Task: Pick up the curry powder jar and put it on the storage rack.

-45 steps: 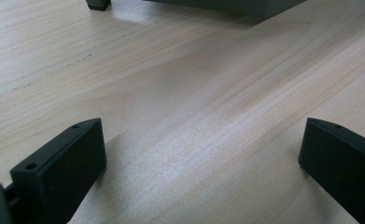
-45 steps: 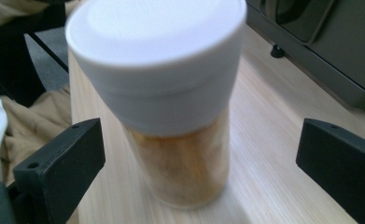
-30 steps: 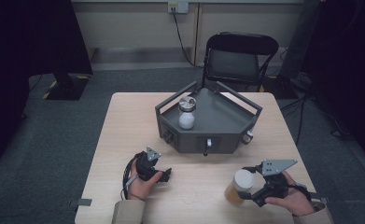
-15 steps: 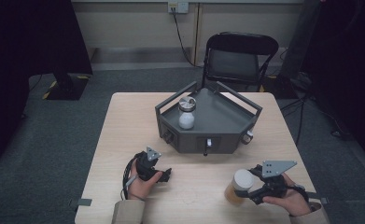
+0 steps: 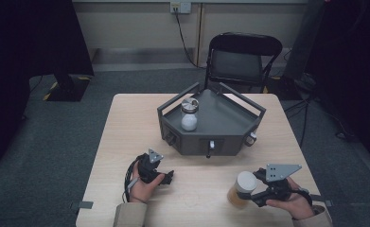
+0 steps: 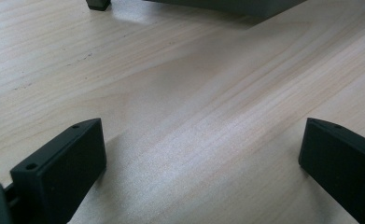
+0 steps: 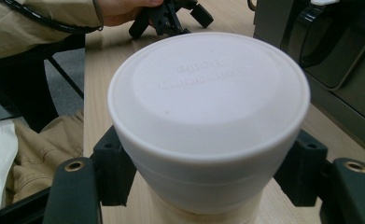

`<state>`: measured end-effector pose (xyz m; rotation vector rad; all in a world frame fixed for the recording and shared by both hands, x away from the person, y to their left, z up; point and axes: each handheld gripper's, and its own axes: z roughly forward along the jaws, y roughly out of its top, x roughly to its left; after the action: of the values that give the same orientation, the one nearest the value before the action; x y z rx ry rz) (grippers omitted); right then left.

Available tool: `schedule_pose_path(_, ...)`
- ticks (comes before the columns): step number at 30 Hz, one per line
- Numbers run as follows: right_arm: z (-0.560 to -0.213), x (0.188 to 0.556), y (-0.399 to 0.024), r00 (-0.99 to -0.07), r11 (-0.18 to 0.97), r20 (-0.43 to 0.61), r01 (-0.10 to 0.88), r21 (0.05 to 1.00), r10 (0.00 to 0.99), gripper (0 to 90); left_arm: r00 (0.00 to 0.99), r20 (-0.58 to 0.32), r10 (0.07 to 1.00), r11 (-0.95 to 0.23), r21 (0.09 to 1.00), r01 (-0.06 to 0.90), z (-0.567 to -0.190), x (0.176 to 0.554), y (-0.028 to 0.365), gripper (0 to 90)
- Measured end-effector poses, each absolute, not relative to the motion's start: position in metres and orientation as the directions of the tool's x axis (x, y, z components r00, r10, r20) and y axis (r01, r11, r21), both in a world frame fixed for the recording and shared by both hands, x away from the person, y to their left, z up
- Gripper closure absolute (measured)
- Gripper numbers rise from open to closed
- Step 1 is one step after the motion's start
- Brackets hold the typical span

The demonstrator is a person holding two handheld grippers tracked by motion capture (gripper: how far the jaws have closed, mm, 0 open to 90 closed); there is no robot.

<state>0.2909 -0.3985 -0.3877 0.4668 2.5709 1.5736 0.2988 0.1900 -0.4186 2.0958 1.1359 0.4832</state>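
Observation:
A jar (image 5: 241, 190) with a white lid and tan contents stands near the table's front right edge. My right gripper (image 5: 254, 195) comes at it from the right. Its jaws have just been closing, and the black pads (image 7: 112, 168) now press on both sides of the jar's white lid (image 7: 208, 93). My left gripper (image 5: 169, 176) rests low over the table at the front left, held in a hand. Its two jaws stand wide apart (image 6: 201, 158) over bare wood, with nothing between them.
A dark grey six-sided tray (image 5: 220, 123) with raised rails sits at the middle back of the wooden table (image 5: 126, 127). A small glass jar (image 5: 189, 116) with a metal lid and white contents stands in it. A black folding chair (image 5: 242, 61) stands behind the table.
The right gripper's jaws have drawn in around the jar's lid. Both hands and the jar have stayed in place.

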Motion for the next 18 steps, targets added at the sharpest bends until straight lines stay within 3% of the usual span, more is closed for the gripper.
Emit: schedule_pose_path(18, -0.376, 0.290, -0.400, -0.942, 0.419, 0.070, 0.211, 0.883, 0.327, 34.4, 0.547, -0.003, 0.837, -0.375, 0.724, 0.578, -0.419, 0.299, 0.190, 0.2)
